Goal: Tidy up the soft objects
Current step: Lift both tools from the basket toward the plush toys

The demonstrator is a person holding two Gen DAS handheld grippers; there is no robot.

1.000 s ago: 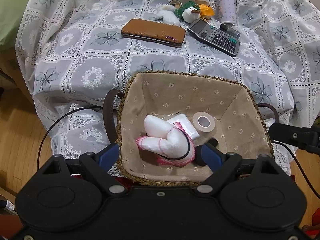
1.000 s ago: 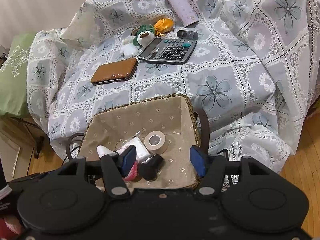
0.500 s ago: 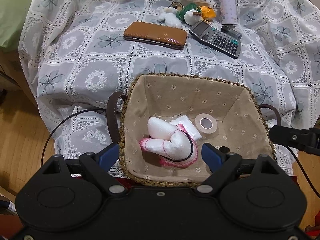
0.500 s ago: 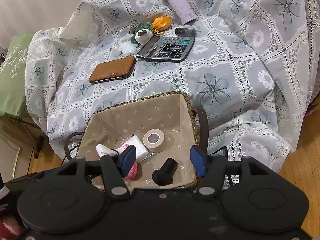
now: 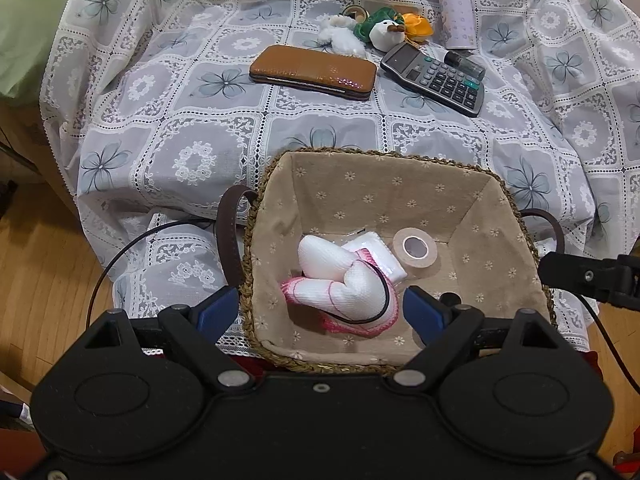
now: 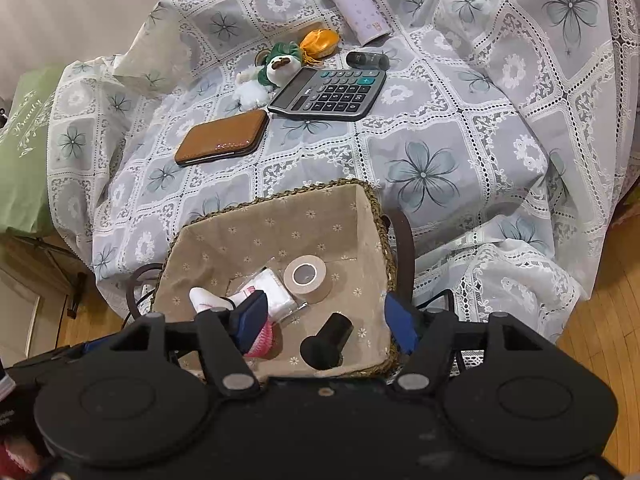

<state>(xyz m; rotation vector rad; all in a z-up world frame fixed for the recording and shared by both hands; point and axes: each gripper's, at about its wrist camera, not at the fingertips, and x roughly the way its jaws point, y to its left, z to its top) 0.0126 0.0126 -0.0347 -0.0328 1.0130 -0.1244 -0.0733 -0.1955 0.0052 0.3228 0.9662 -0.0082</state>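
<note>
Woven, fabric-lined basket [image 5: 256,240] holds a soft white-and-pink knit toy [image 5: 344,284] between the spread, empty jaws of the left gripper [image 5: 320,314]; the right gripper [image 6: 322,322], likewise wide and empty, hangs over a black cylinder [image 6: 328,340], tape roll [image 6: 306,276] just ahead

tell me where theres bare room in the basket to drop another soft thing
The basket floor is bare along its far wall and in the right near corner beside the tape roll. The left near part is crowded: white sock, packet, black cylinder.
</note>
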